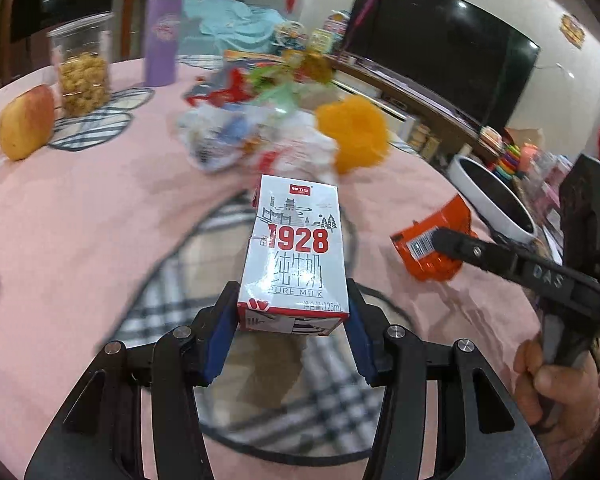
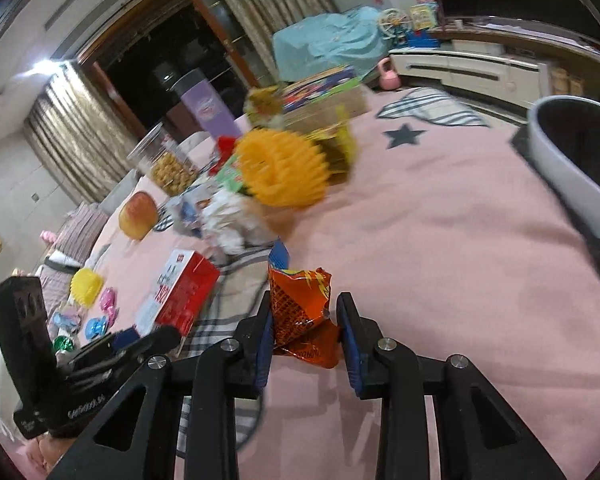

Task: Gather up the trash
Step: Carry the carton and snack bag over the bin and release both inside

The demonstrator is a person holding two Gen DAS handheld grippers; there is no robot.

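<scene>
A white and red "1928 Pure Milk" carton (image 1: 296,256) stands up between the blue pads of my left gripper (image 1: 292,290), which is shut on its lower end above a checked placemat (image 1: 284,392). My right gripper (image 2: 305,300) is shut on a crumpled orange snack wrapper (image 2: 300,308). The left wrist view shows that same wrapper (image 1: 428,260) in the right gripper (image 1: 440,240), beside a white bin (image 1: 496,204). In the right wrist view the carton (image 2: 184,296) sits to the left in the left gripper (image 2: 156,336), and the bin (image 2: 572,172) is at the right edge.
More wrappers (image 1: 228,140) lie heaped in the middle of the pink tablecloth (image 1: 80,220), next to an orange paper ball (image 1: 354,136). At the far left are an apple (image 1: 26,122), a snack jar (image 1: 84,72) and a purple tumbler (image 1: 162,40). Small colourful sweets (image 2: 96,308) lie left.
</scene>
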